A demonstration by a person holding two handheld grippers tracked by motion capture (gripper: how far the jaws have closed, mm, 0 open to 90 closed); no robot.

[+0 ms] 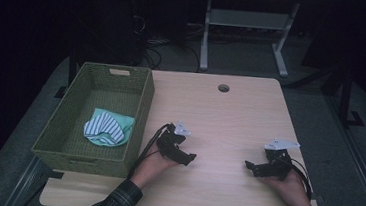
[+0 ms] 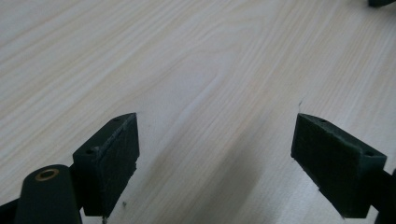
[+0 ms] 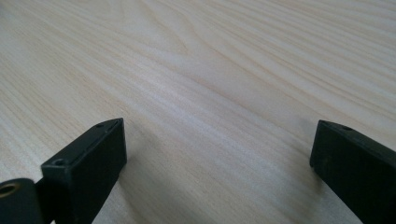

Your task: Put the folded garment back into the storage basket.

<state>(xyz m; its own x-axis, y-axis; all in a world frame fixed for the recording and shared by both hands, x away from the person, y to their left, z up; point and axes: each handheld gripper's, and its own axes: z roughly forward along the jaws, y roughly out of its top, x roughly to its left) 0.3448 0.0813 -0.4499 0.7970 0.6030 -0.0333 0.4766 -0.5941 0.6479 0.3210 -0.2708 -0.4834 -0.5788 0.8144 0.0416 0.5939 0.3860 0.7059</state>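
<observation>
Now | two claws: left claw [image 1: 188, 158], right claw [image 1: 249, 166] | one basket [image 1: 140, 112] | perhaps two cloths [image 1: 108, 127]

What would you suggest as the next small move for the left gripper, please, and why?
Probably swing the left gripper left over the basket rim toward the striped cloth. Its jaws stand open above bare table, holding nothing, and the cloth is the nearest thing to grasp.

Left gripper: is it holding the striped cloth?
No, the left gripper stands open over bare table; the striped cloth lies in the basket.
</observation>
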